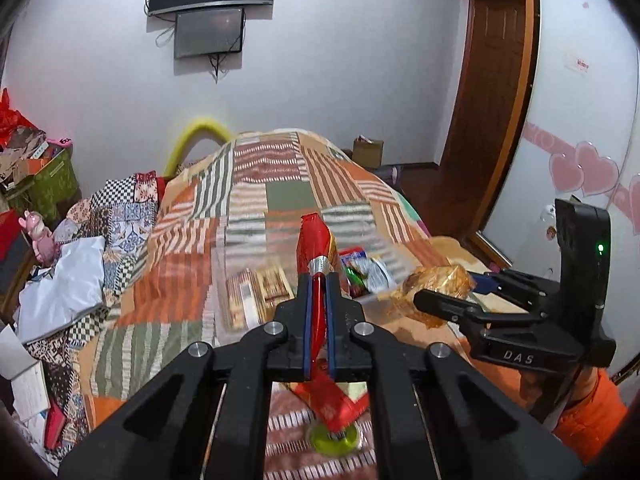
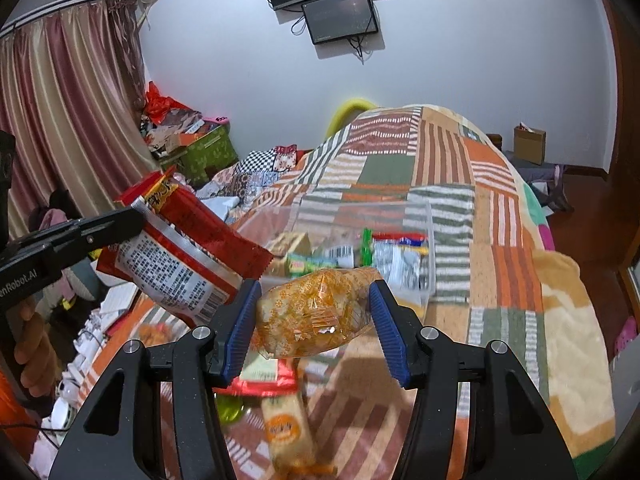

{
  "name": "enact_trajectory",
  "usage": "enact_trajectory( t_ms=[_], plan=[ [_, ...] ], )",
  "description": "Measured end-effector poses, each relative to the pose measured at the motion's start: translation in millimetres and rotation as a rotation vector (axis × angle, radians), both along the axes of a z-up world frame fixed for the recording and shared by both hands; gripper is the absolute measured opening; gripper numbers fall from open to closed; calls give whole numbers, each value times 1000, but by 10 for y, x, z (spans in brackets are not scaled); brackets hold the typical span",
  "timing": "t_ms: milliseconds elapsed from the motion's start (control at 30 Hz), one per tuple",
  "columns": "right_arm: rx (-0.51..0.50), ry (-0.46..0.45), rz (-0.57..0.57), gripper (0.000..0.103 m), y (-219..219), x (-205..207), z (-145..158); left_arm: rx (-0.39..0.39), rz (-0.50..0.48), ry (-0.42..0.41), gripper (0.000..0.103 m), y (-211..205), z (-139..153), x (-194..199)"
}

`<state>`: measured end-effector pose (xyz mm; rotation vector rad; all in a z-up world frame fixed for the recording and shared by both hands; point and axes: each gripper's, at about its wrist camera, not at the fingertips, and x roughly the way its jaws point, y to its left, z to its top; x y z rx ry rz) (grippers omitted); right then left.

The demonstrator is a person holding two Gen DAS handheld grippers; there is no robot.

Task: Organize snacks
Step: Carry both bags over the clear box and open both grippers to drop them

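Snacks are the matter here, and I judge that I am somewhere in the middle of the sorting. A clear plastic box [image 2: 416, 240] stands on the patchwork blanket [image 2: 500, 208] of the bed, and it already holds several packets: biscuit packs on its left side in the left wrist view, and white and green wrappers [image 2: 396, 258] on its right side. So a part of the work looks done.

Two snacks are in the air now. My left gripper [image 1: 318, 276] is pressed together on a flat red packet [image 1: 314, 240], which stands up between its blue pads. My right gripper [image 2: 314, 310] is half spread and pinches an orange crinkly bag [image 2: 316, 312] between both pads. Both are near the box but not over its inside, as far as I can tell.

What is left: these two must go into the box, and some pieces lie loose on the blanket below my grippers, namely a long biscuit pack [image 2: 286, 432], a red-edged packet [image 2: 264, 376] and a small green round thing [image 1: 334, 438]. How many more are outside the views, I cannot say.
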<state>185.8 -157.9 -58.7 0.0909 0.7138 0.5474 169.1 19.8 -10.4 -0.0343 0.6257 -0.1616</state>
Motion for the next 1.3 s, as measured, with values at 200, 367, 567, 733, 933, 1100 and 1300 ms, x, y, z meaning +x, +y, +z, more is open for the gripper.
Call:
enact_trajectory(
  t_ms=[200,367,567,733,933,1100,1300],
  plan=[
    [-1,-22,-5,52,62,201,57,0,17,-28,4,83,58,293],
    [-11,-28,-3,52,150,395,36,-16,38,-25,4,188,-61,544],
    [-31,9,12,52,279,588,-155,-47,84,34,5,358,-386,807],
    [-57,55,35,52,371,657,-342,-111,133,109,5,606,-667,997],
    [-87,47,47,52,442,637,-384,-118,185,192,9,750,-997,1106],
    [-86,52,44,54,444,630,-387,-96,203,237,9,757,-1161,1093],
    [-112,58,40,61,446,596,-348,-88,178,237,23,712,-1116,971]
  ],
)
